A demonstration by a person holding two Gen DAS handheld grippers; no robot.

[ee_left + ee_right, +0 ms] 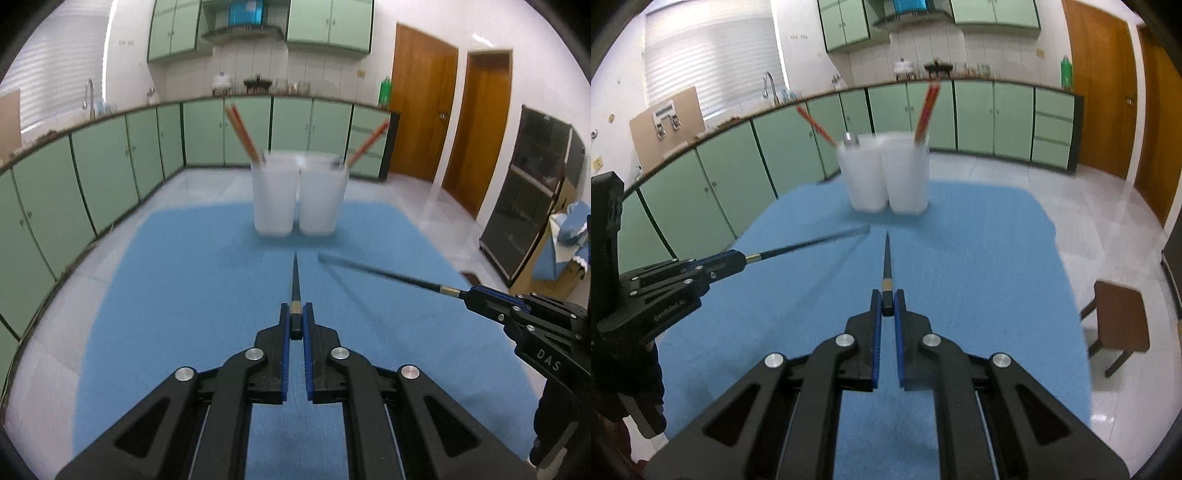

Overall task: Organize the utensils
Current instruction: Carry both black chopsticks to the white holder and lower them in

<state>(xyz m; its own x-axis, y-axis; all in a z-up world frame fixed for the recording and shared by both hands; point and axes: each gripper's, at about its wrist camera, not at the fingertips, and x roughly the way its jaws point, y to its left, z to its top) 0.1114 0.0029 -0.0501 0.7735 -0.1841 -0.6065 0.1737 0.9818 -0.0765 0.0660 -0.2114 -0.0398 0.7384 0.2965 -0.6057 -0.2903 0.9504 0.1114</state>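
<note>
1. Left tongs (296, 325) were clamped on the thick end of a dark chopstick (295, 284), its tip pointing straight ahead.
2. Right tongs (887, 304) were clamped the same way on a second dark chopstick (887, 258).
3. Both sticks were off the blue mat (184, 295) on the tabletop, tips aimed at the cups.
4. Two white cups (274, 195) stood touching side by side, ahead of both tongs at the mat's far end.
5. Each cup held red chopsticks (240, 129) leaning outward; frames blurred.
6. Brown stool (1119, 321) sat right of the right tongs, beside the tabletop.
</note>
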